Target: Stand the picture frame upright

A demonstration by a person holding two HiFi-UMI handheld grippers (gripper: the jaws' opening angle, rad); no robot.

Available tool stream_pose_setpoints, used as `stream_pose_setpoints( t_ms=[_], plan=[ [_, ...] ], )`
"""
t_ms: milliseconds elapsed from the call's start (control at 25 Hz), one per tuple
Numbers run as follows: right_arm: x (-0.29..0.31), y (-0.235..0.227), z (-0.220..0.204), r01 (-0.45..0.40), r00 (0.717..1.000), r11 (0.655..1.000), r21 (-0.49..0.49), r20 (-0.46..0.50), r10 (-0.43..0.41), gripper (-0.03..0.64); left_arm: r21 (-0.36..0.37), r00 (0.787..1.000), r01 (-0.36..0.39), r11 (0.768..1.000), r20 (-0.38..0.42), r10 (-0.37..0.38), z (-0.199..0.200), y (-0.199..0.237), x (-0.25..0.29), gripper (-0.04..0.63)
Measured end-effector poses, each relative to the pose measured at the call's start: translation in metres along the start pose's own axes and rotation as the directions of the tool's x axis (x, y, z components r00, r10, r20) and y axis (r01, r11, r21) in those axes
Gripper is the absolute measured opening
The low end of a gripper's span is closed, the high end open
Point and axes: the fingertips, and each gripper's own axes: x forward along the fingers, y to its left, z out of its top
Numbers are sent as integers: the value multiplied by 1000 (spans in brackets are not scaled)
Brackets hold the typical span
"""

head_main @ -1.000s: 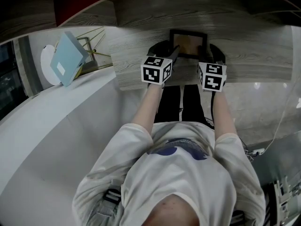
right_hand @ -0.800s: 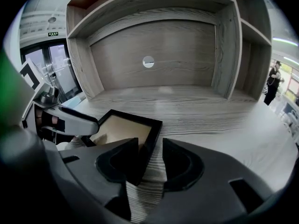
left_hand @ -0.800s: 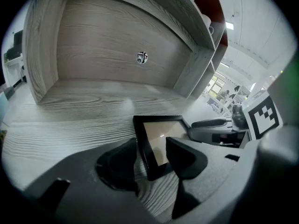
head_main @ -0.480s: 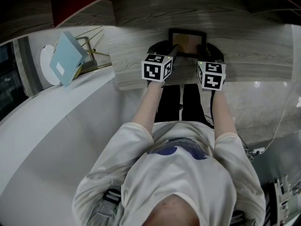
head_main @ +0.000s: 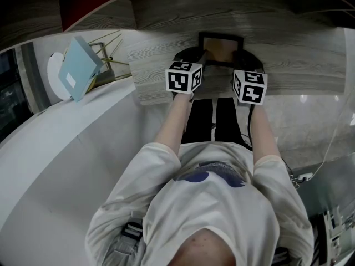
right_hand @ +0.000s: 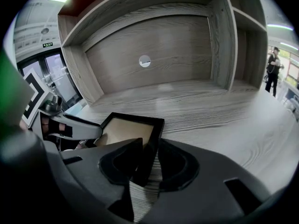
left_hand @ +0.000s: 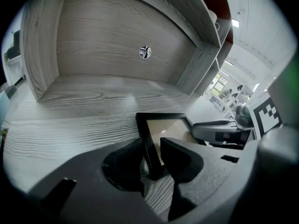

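open wooden shelf (right_hand: 224, 111) beyond the picture frame (right_hand: 131, 127), back panel (right_hand: 177, 45) and side walls (right_hand: 219, 41) around

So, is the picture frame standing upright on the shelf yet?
No, the picture frame lies flat, face up, on the wooden shelf.

Picture frame (head_main: 221, 49) on shelf (head_main: 299, 65) between left tool (left_hand: 152, 158) and right tool (right_hand: 148, 158)
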Motion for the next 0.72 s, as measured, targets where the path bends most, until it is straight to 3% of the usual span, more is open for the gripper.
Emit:
stream_pose_setpoints(
  t_ms=[720],
  plan=[
    [-9, -1, 5, -16, 1000, 1000, 22, 4, 16, 80, 10, 1000, 1, 1000, 17, -2, 7, 1, -5, 83]
  ],
)
